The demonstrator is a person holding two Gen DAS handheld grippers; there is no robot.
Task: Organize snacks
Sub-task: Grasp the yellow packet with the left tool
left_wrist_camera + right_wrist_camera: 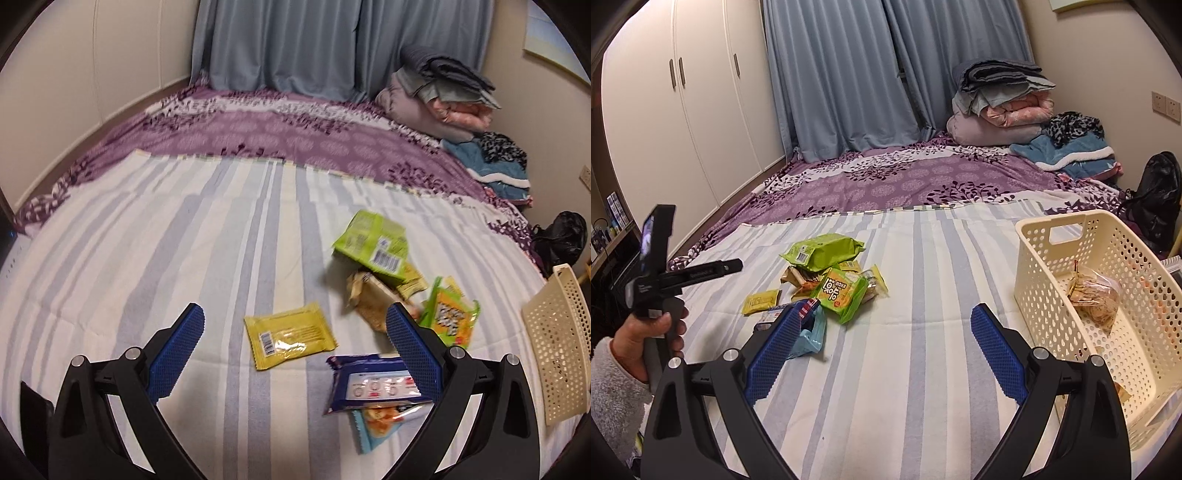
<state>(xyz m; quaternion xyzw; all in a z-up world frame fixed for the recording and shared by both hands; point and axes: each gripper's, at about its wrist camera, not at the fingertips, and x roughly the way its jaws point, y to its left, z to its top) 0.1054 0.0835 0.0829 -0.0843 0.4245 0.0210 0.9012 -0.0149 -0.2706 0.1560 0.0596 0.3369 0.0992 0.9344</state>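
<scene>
Two handheld grippers hover over a bed covered with a striped sheet, both with jaws spread wide and empty. In the left wrist view, the left gripper frames a flat yellow packet at the centre. A dark blue packet lies at 5 o'clock from it, on top of a light blue packet. A heap of snacks sits at 2 o'clock, topped by a green bag, with an orange and green packet beside it.

In the right wrist view, the right gripper points between that heap at 10 o'clock and a cream basket at 3 o'clock. The basket holds a clear bag of crackers. A person's left hand grips the other tool at 9 o'clock.
</scene>
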